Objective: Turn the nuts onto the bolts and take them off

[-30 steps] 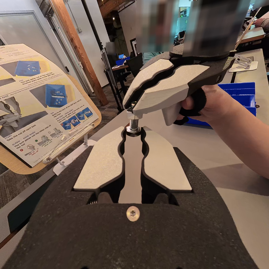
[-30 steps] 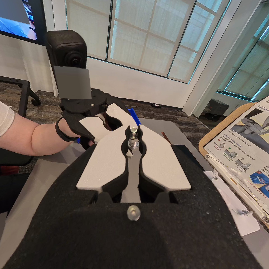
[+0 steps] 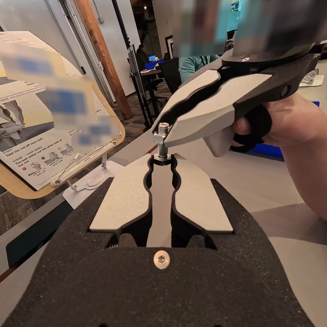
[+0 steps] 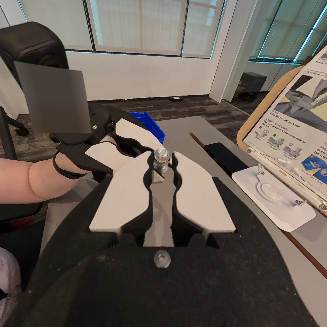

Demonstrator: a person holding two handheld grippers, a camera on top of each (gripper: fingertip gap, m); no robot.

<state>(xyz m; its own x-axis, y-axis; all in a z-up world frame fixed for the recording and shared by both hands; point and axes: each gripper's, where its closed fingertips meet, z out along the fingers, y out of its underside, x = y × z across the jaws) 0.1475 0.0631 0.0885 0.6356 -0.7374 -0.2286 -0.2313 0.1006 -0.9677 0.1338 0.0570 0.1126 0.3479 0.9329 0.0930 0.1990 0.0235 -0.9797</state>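
Observation:
A silver bolt (image 3: pixel 162 150) stands upright between the two grippers, above the grey table (image 3: pixel 247 180). My left gripper (image 3: pixel 161 159) is shut on the bolt's head at the bottom end. My right gripper (image 3: pixel 160 135) comes in from the upper right and is shut on the hex nut (image 3: pixel 159 137) high on the thread, with the bolt's tip poking out above it. In the right wrist view my right gripper (image 4: pixel 161 159) clamps the nut (image 4: pixel 161 160). The left gripper (image 4: pixel 159 170) holds the bolt from the left below it.
An instruction board (image 3: pixel 53 141) on a white stand stands at the table's left edge and shows at the right in the right wrist view (image 4: pixel 286 134). A blue bin (image 4: pixel 148 123) sits behind the left gripper. A person sits at a desk far behind.
My right gripper has swung around the bolt's axis with the nut in it. The left gripper still holds the bolt head. The nut's height on the thread looks about the same.

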